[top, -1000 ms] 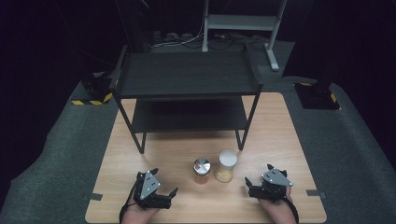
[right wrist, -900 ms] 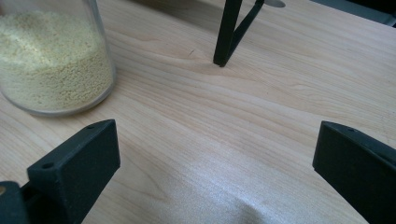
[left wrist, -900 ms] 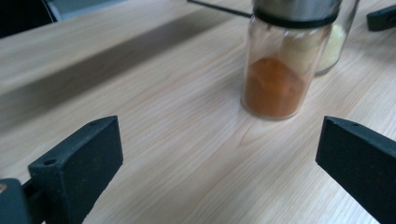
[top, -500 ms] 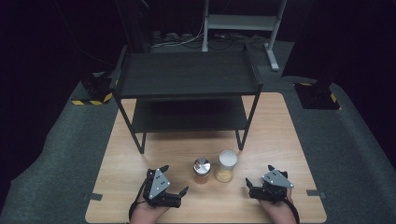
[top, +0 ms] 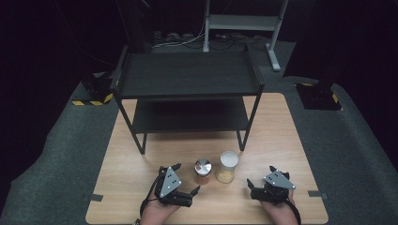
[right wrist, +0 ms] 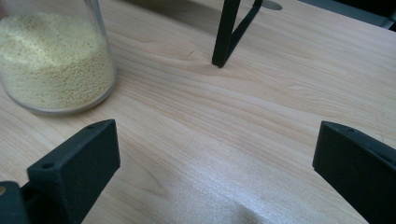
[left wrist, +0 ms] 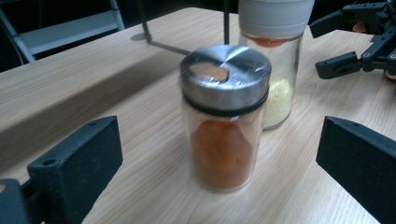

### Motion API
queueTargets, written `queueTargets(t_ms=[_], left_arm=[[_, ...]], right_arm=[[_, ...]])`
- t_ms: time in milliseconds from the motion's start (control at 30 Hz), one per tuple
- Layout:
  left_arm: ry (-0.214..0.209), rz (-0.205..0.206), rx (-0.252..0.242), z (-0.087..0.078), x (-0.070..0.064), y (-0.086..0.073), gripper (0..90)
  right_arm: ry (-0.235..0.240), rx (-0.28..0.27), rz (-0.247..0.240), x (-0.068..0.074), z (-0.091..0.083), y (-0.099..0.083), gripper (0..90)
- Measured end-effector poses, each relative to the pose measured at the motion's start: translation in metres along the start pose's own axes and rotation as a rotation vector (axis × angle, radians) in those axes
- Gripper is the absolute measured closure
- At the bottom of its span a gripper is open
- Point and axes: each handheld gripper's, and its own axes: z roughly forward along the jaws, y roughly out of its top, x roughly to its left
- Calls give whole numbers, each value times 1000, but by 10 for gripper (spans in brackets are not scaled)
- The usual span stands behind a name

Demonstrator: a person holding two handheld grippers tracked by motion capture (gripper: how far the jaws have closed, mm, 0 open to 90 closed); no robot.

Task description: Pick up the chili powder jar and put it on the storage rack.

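While you've got both hands parked at the near edge of the table (top: pixel 141 159), the high view makes the layout pretty obvious: the steel-lidded spice jar (top: pixel 202 171) and the white-capped jar (top: pixel 227 166) stand upright, just beside each other, in front of the black shelf rack (top: pixel 187 75). Your left gripper (top: pixel 186 178) is angled in toward the steel-lidded one, jaws spread wide with nothing between them yet, so my guess is that's your pick. Your right gripper (top: pixel 250 183) sits off to the right of the white-capped jar, also open and empty, probably just waiting its turn.

Over in the left gripper view, the steel-lidded spice jar (left wrist: pixel 225 116) sits dead centre between your two black jaws, still a bit ahead of them and not touching either. It's about half full of orange-red powder. The white-capped jar (left wrist: pixel 275 60) is right behind it, so you'll want to close low on the glass and not shove forward, or you risk bumping the neighbour. The right gripper (left wrist: pixel 362 42) shows farther off, open.

From the right gripper view, the jaws stand wide apart over bare wood, gripping nothing. The white-capped jar (right wrist: pixel 56 60), with its yellow grains, is off to the left rather than lined up, and a rack leg (right wrist: pixel 226 32) stands beyond.
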Motion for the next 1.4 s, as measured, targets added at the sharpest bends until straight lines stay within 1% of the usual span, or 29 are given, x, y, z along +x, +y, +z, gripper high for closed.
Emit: queueTargets(t_ms=[200,333,533,700,767,867,933,1000,1033,1100,1133,1400], left_arm=[[-24,12,-10,16,0,6,5],[-36,10,-13,25,1,7,5],[-46,-11,-34,32,5,5,5],[-50,-37,-40,34,9,4,16],[-53,-39,-45,35,10,3,32],[-60,-33,-52,36,11,2,80],[-74,-20,-59,37,14,1,132],[-72,-21,-63,39,14,2,159],[-75,-22,-64,39,15,2,190],[-67,-17,-63,39,14,2,217],[-67,-15,-63,39,14,2,217],[-72,-11,-62,39,15,0,301]], right_arm=[[-1,-6,8,-1,-2,-2,0],[-5,-8,12,-1,-3,-3,0],[-8,1,8,0,-3,-2,0],[-8,0,10,0,-1,-1,0],[-7,0,11,0,-1,-1,0],[-6,-6,18,-1,-2,-2,0],[-5,-3,18,-1,-3,-2,0],[-3,-2,18,-1,-3,-2,0],[-3,-4,23,-2,-4,-3,0],[-2,-5,26,-2,-4,-3,0],[-1,-3,28,-3,-4,-3,0],[4,2,28,-4,-3,-2,0]])
